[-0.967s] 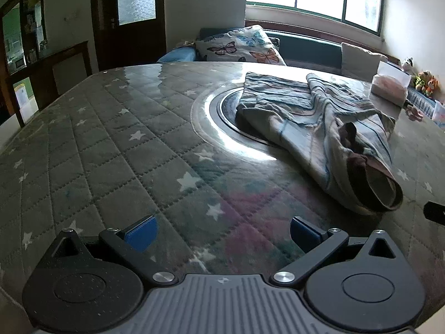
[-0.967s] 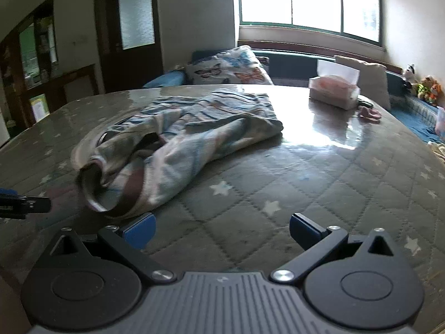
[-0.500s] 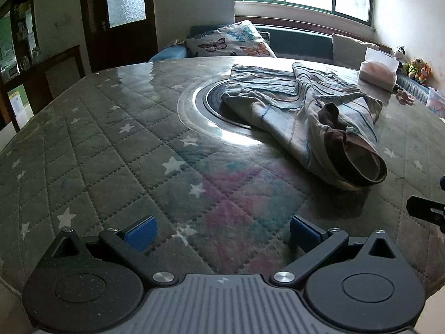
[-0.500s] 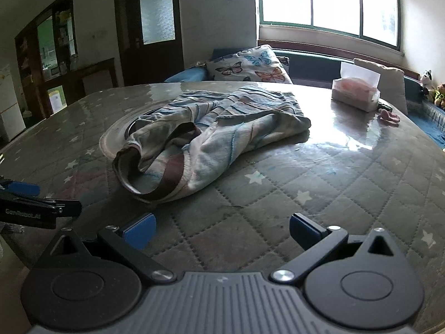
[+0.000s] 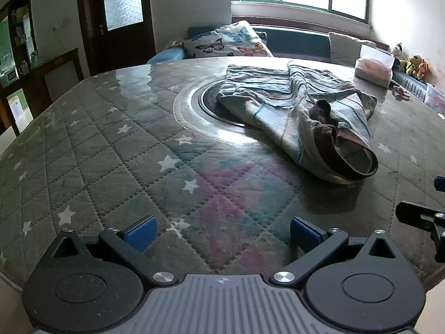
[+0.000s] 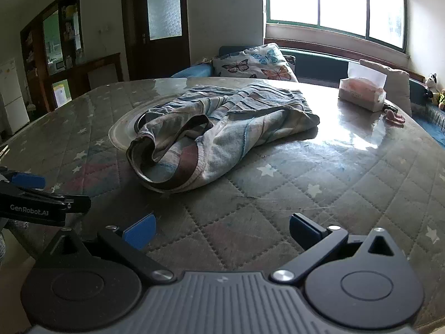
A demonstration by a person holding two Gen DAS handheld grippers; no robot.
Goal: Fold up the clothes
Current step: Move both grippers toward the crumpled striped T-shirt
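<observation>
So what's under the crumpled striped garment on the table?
The striped garment lies partly over a round inset disc in the quilted star-pattern table cover. The disc's far right part is covered, so anything else beneath cannot be seen.

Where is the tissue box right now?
In the right wrist view, the tissue box sits at the table's far right, beyond the crumpled garment, near the window.

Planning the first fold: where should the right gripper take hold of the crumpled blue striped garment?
Probably the brown-banded waistband, approached from the near table edge. That band stands up in an open loop facing the open right gripper, giving a raised edge a finger could slip under.
</observation>
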